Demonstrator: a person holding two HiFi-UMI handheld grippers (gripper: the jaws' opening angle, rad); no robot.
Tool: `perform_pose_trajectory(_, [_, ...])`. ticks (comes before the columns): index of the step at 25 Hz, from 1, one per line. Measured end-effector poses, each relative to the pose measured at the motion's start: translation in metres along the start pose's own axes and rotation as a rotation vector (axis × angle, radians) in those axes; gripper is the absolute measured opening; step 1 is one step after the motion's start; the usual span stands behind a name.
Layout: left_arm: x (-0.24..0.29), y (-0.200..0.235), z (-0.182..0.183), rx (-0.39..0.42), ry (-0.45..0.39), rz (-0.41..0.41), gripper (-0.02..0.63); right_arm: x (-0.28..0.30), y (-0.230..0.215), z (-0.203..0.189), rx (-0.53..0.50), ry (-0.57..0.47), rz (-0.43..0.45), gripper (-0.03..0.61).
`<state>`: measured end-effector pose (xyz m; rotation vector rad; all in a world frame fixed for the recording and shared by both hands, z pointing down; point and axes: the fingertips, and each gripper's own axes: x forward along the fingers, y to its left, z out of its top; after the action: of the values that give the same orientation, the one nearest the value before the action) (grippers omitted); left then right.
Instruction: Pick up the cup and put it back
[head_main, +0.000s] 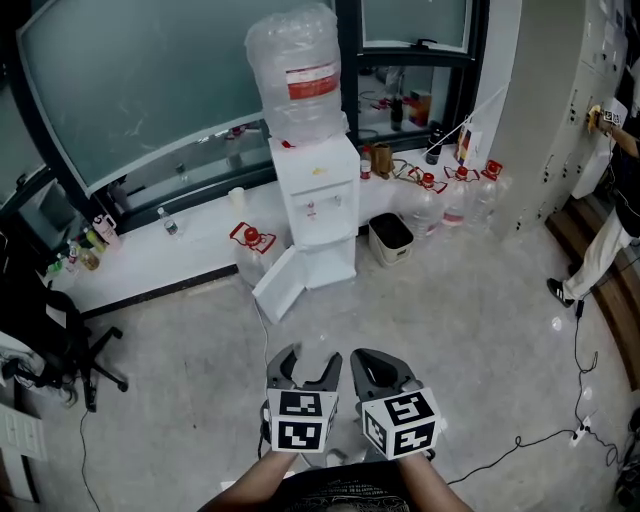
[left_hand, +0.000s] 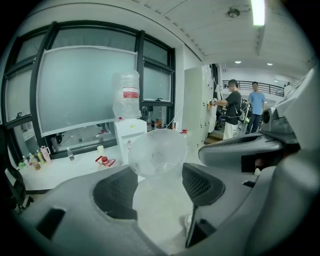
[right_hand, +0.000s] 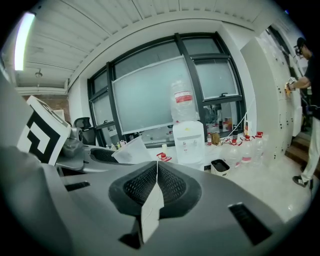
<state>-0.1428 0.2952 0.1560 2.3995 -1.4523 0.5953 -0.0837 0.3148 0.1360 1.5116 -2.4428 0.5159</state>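
Your left gripper (head_main: 309, 362) has the see-through plastic cup (left_hand: 157, 152) between its jaws. The jaws stand wide, and the black pads press on the cup's two sides. The cup is up in the air, over the grey floor (head_main: 470, 320). Your right gripper (head_main: 378, 362) has its jaws closed together and holds nothing.

I think the step now is to carry the cup over and set it down. The cup looks thin and soft, so squeeze just enough to hold it. A hard squeeze could dent it. A weak one could let it slip out.

The tall white water machine with the big clear bottle on top (head_main: 315, 205) is well ahead of you. The long white bench (head_main: 190, 245) runs beside it under the window. I cannot tell which spot the cup belongs to.

Walk slowly, and mind the machine's open white door (head_main: 278, 285) low down. Make sure the cup's bottom faces down before you lower it. Let the bottom rest flat, then open the jaws and pull straight back so you don't knock it over. Hold the right gripper off to the side.
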Motion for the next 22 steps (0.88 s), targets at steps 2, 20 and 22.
perform_pose_trajectory(2, [0.012, 0.000, 0.006, 0.002, 0.004, 0.007, 0.284, 0.008, -0.011, 0.005, 0.006, 0.002, 0.010, 0.021])
perform_pose_trajectory(20, [0.131, -0.010, 0.069, -0.016, 0.044, 0.070, 0.284, 0.077, -0.121, 0.052, -0.024, 0.058, 0.110, 0.021])
perform_pose_trajectory(22, [0.142, -0.013, 0.076, -0.016, 0.051, 0.081, 0.284, 0.082, -0.134, 0.057, -0.026, 0.059, 0.120, 0.021])
